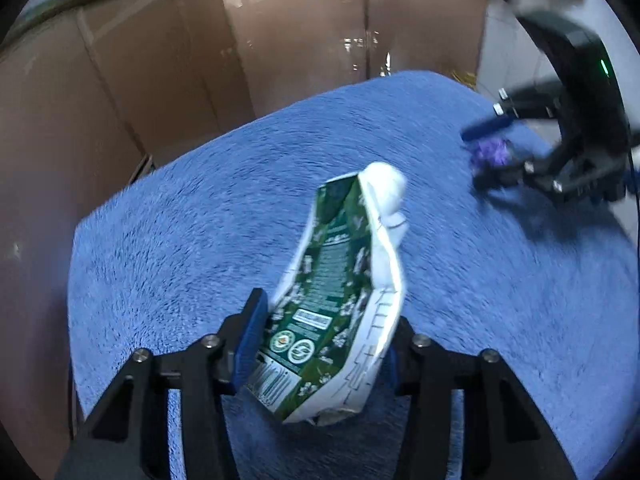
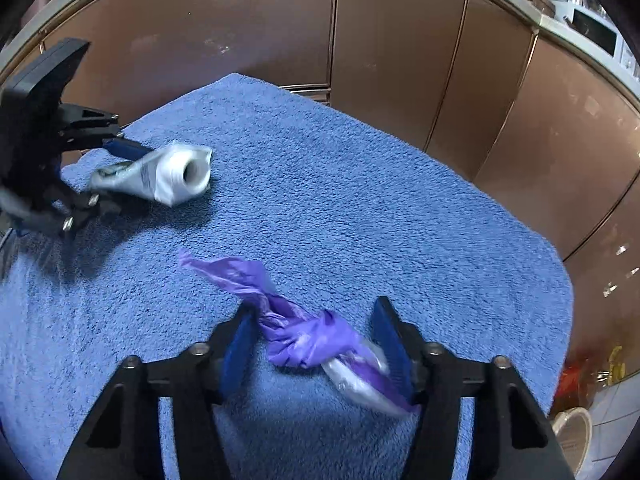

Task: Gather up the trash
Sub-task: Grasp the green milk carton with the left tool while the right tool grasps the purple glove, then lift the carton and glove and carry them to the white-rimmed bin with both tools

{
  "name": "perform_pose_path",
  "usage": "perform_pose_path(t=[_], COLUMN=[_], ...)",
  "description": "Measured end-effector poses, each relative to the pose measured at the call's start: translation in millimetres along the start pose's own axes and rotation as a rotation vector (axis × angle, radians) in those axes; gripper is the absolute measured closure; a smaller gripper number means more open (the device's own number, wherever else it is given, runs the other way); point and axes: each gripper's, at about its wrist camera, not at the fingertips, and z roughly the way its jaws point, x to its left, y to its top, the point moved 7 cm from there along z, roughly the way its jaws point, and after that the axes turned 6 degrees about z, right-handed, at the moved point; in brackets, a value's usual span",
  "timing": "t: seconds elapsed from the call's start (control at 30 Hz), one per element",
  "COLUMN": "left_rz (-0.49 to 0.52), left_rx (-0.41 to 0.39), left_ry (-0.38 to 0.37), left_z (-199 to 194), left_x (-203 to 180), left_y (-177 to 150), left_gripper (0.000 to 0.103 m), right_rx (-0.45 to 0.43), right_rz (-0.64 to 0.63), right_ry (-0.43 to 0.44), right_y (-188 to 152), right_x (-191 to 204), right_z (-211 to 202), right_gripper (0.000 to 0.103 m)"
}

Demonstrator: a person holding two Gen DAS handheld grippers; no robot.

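- Progress: early. Both trash pieces are on the blue towel [image 1: 200, 220]; no bin is visible in either view, so carry & drop are left, I'd judge.
- Your left gripper [image 1: 324, 344]: jaws clamped on the crushed green-and-white carton [image 1: 332, 296], pads on both sides.
- Your right gripper [image 2: 316, 344]: jaws apart around the purple plastic bag [image 2: 304, 336]; right pad touching, left pad shows a gap, so not gripped yet.
- Left cam shows the carton's print; right cam shows its open spout end & the bag's twist, which is blurred in the left cam.

Home kitchen: brown cabinets [image 2: 400, 60], countertop [image 2: 560, 20].
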Motion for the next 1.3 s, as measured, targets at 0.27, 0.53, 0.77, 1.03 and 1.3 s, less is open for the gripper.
perform_pose_path(t=[0.27, 0.53, 0.77, 1.03, 1.3], left_rz=[-0.057, -0.112, -0.139, -0.128, -0.107], left_rx=[-0.036, -0.109, -0.154, -0.177, -0.194], left_ry=[-0.016, -0.019, -0.01, 0.026, 0.051], left_z=[-1.7, -11.6, -35.2, -69.1, -98.9], left_x=[17.9, 15.5, 6.6, -45.7, -77.5], left_y=[6.9, 23.6, 17.6, -0.7, -16.3], left_gripper=[0.08, 0.09, 0.09, 0.091, 0.091], right_rx=[0.016, -0.026, -0.08, -0.121, -0.143], right_rz=[0.022, 0.075, 0.119, 0.157, 0.198], right_ry=[0.058, 0.067, 0.093, 0.121, 0.112], right_y=[7.1, 8.0, -2.5, -25.8, -50.1], right_x=[0.2, 2.4, 20.5, 56.3, 80.9], right_z=[6.3, -6.9, -47.3, -93.7, -129.5], right_gripper=[0.067, 0.071, 0.072, 0.072, 0.072])
